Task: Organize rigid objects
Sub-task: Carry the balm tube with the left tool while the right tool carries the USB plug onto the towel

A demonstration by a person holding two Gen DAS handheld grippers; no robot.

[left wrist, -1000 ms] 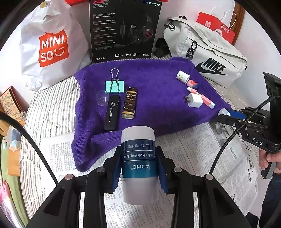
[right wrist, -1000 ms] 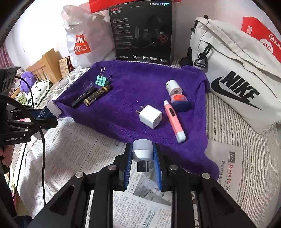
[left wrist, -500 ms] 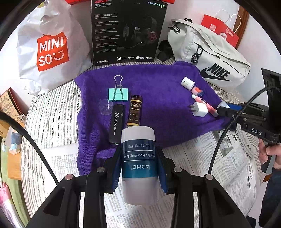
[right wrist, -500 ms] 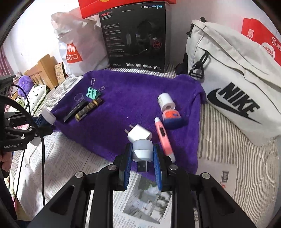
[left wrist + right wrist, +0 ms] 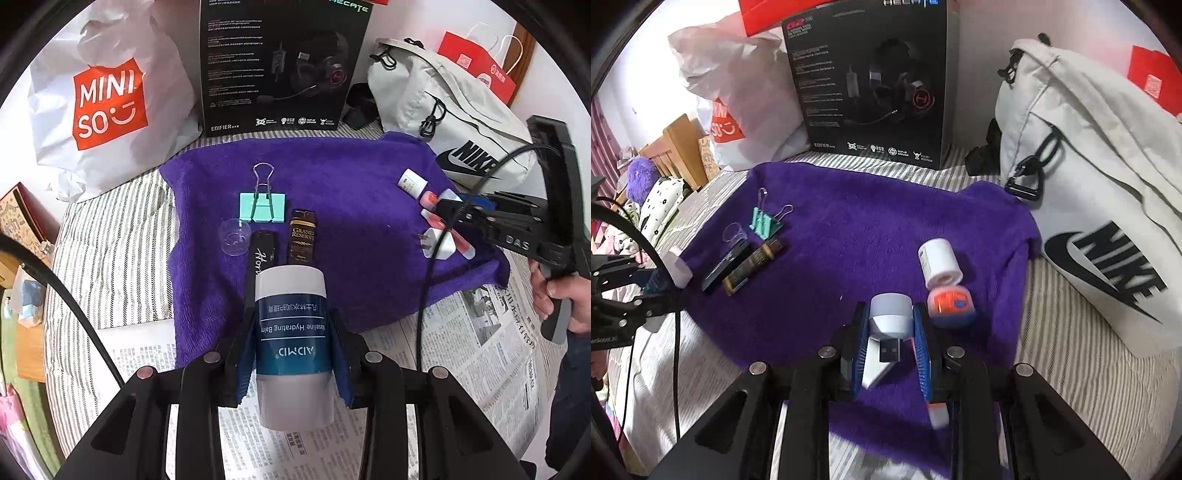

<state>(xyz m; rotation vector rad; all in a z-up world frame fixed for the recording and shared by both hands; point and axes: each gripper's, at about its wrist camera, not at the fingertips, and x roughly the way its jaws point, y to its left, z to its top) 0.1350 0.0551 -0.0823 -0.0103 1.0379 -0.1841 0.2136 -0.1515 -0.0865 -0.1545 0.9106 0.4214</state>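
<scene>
My left gripper (image 5: 293,354) is shut on a white and blue balm jar (image 5: 291,325), held over the near edge of the purple towel (image 5: 351,177). Beyond it on the towel lie a black bar (image 5: 262,254), a brown bar (image 5: 302,236), a clear cup (image 5: 233,236) and a teal binder clip (image 5: 263,206). My right gripper (image 5: 891,332) is shut on a small grey USB adapter (image 5: 890,317), above a white charger (image 5: 873,369) and a pink pen (image 5: 938,413). A white roll (image 5: 940,262) and an orange-blue jar (image 5: 951,302) lie just ahead.
A Miniso bag (image 5: 103,103), a black headphone box (image 5: 280,62) and a white Nike bag (image 5: 1089,177) stand along the far side. A red paper bag (image 5: 480,70) is behind. Newspaper (image 5: 480,332) covers the striped sheet (image 5: 110,258) in front.
My right gripper has moved forward over the towel with the adapter, now above the charger and pen. My left gripper has edged forward with the jar toward the two bars.
</scene>
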